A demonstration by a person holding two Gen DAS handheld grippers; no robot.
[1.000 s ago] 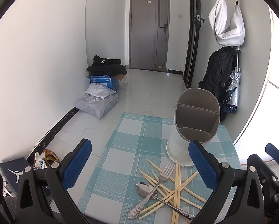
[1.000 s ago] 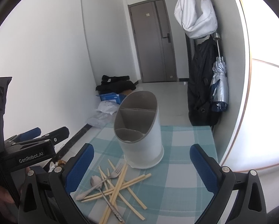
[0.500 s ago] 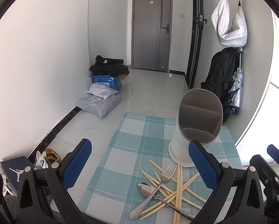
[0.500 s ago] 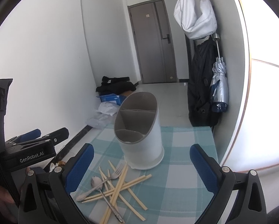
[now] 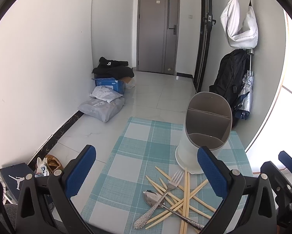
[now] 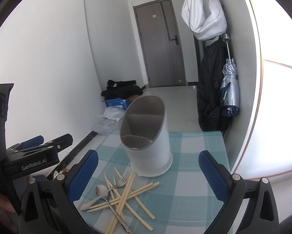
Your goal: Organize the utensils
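One fork (image 5: 172,182) and one spoon (image 5: 153,196) lie crossed in a heap of chopsticks (image 5: 185,195) — count unclear — on the checked tablecloth (image 5: 130,156), fork tines toward the one white holder (image 5: 202,136) just beyond. Left gripper (image 5: 146,170) and right gripper (image 6: 148,170) hover spread — empty.

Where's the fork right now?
The fork lies on the chopsticks, crossing the spoon, just in front of the holder.
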